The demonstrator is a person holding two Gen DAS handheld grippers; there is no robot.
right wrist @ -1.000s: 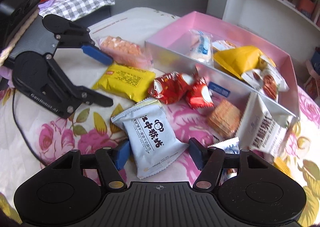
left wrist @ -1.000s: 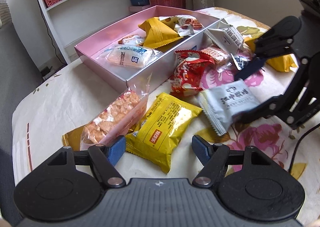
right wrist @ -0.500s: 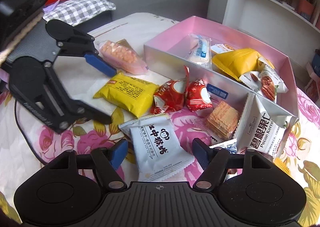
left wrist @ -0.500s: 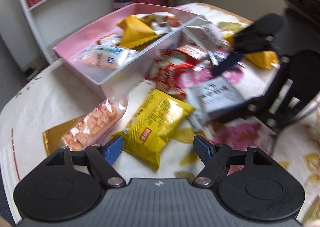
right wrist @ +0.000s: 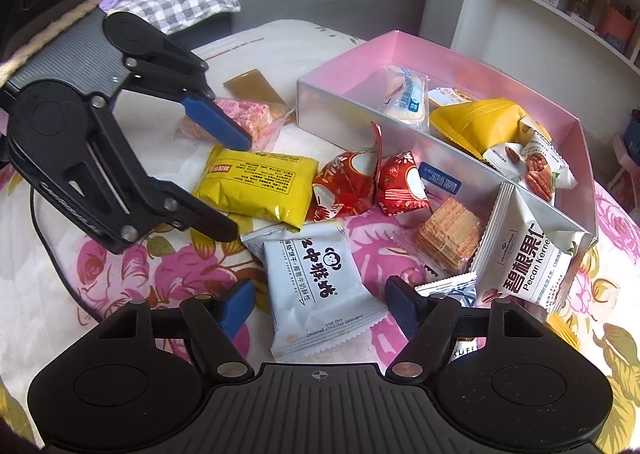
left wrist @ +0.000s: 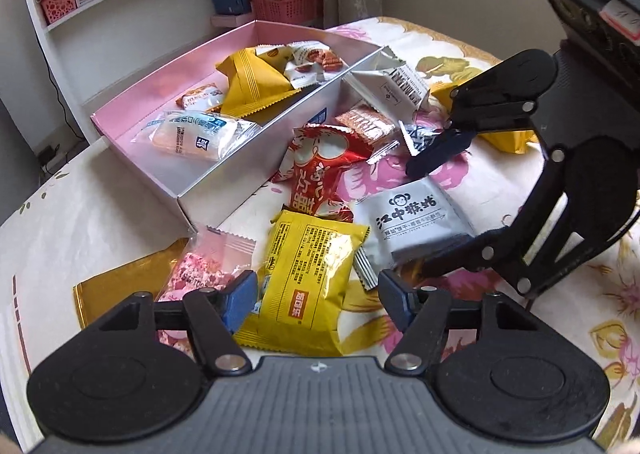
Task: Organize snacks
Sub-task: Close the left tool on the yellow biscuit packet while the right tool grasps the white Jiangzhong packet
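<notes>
A yellow snack packet [left wrist: 308, 270] lies on the floral tablecloth between the fingers of my left gripper [left wrist: 316, 300]. Its jaws are closing; the right pad stands clear of the packet. From the right wrist view the left gripper [right wrist: 230, 186] straddles the yellow packet [right wrist: 260, 186]. My right gripper [right wrist: 319, 308] is open around a white monkey-logo packet [right wrist: 316, 282], pads not touching it. That right gripper [left wrist: 408, 218] also shows at the right of the left wrist view. The pink box [left wrist: 132, 106] holds several packets.
Two red packets [right wrist: 352, 182], a wafer pack [right wrist: 448, 234] and a white pecan packet [right wrist: 524, 262] lie against the box's silver wall. A clear packet of pink snacks [left wrist: 200, 266] and gold foil [left wrist: 116, 294] sit by my left finger. White shelves stand behind.
The left gripper has come in over the yellow packet and its jaws have narrowed slightly. The right gripper's jaws have widened around the white packet while the hand stayed put.
</notes>
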